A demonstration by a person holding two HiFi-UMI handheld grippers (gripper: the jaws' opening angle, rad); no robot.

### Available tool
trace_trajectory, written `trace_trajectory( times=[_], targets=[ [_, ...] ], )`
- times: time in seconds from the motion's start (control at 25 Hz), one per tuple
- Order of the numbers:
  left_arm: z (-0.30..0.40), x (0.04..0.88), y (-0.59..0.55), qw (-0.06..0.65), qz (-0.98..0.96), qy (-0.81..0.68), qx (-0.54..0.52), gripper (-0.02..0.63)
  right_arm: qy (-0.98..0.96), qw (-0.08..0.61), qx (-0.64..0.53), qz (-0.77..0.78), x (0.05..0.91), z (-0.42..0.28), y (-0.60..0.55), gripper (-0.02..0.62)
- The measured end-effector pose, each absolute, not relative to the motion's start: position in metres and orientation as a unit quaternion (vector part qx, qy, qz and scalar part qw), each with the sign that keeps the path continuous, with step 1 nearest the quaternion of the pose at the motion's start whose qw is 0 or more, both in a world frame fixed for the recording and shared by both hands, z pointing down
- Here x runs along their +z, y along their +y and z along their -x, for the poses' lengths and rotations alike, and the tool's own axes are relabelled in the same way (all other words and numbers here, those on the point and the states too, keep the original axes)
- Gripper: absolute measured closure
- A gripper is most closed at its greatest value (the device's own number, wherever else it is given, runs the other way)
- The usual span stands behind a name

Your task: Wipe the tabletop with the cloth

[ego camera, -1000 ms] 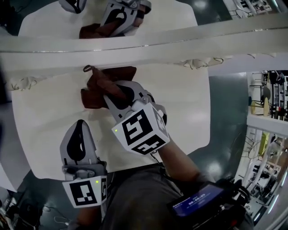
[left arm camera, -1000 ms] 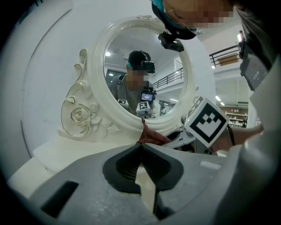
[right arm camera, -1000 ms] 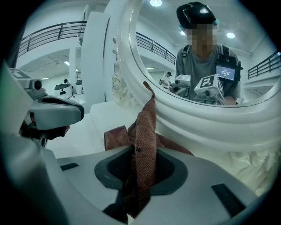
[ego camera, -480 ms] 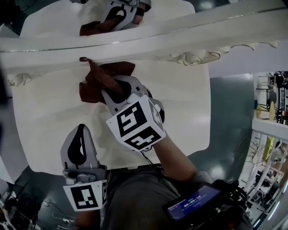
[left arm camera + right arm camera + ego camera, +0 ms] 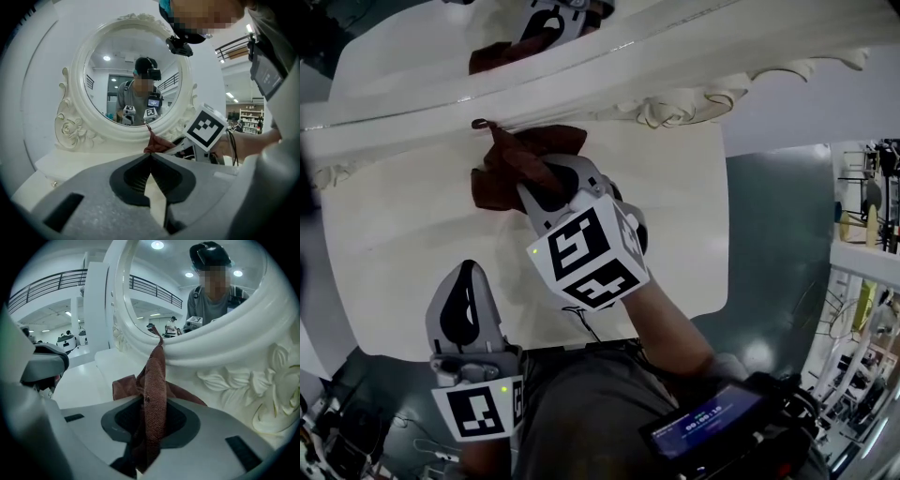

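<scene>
Rust-brown cloth [image 5: 517, 165] lies bunched on the white tabletop [image 5: 403, 253] at its far edge, right up against the base of an ornate white mirror frame [image 5: 609, 80]. One thin corner of the cloth stands up and touches the lower rim of the frame.

From the head view, the right gripper [image 5: 542, 184] reaches forward and down into the cloth, with its marker cube [image 5: 589, 259] nearest the camera. In the right gripper view, its jaws are closed on a fold of the cloth [image 5: 153, 390]. The woven fabric fills the gap between the pads and runs up in a strip to the carved frame [image 5: 234, 366].

The left gripper [image 5: 466, 281] sits near the front edge of the tabletop, to the left of the right gripper and well apart from the cloth. In the left gripper view, its jaw tips meet with nothing between them [image 5: 151, 158]. Beyond them are the cloth [image 5: 157, 144], the right gripper's cube [image 5: 207, 127] and the round mirror [image 5: 136, 70], which reflects the person.
</scene>
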State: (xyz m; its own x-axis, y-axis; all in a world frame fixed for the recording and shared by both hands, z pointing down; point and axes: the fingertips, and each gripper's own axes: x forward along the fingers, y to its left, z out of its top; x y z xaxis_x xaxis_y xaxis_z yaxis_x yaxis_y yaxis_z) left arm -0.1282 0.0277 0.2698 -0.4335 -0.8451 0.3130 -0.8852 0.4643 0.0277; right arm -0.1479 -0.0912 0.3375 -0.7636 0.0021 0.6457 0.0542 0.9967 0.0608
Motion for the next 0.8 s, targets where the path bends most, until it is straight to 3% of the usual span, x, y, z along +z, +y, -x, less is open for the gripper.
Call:
trace_trajectory(
  times=[0.28, 0.8],
  targets=[
    [0.095, 0.264, -0.008, 0.140, -0.535, -0.829, 0.081, 0.591, -0.941, 0.336, -0.024, -0.007, 0.334, 0.111, -0.128, 0.495],
    [0.086, 0.254, -0.026, 0.134, -0.561, -0.811, 0.099, 0.591, -0.945, 0.326, -0.008, 0.005, 0.328, 0.111, -0.120, 0.499]
  ],
)
